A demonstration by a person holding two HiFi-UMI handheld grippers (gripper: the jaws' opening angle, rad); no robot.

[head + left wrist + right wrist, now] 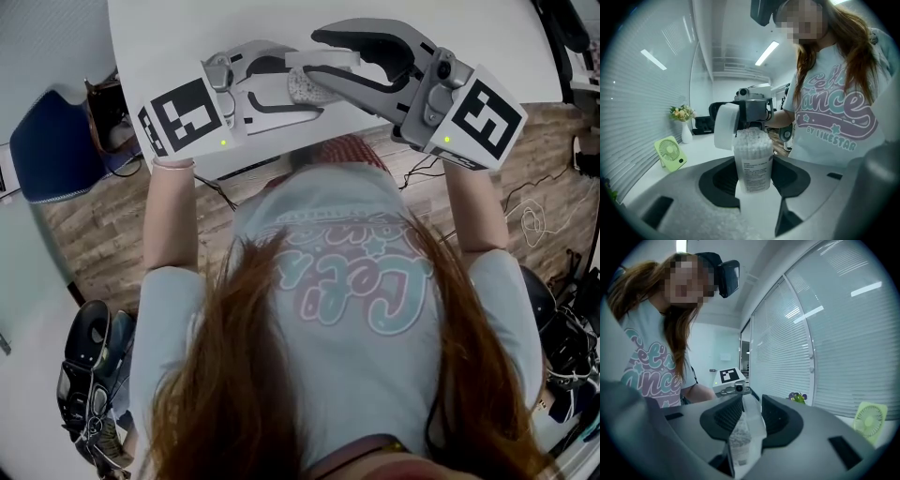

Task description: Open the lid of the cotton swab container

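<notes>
**Lid tipped up off the swab container**

Your left gripper [753, 185] has its fingers [717, 180] clenched on the clear plastic cotton swab container [753, 159]. The container stands upright between them, over the white counter [701, 149], and the packed swab tips show at its open mouth. Right at the container's top, your right gripper [747, 420] has its fingers [723, 414] clamped on the round white lid [724, 126]. The lid is tilted up on edge beside the container's rim; you cannot tell whether it still joins the rim. Beyond the container, a small light-green desk fan [670, 153] stands on the counter. Farther off is a white vase of flowers [684, 126], beside the slatted window blinds [642, 93].
</notes>
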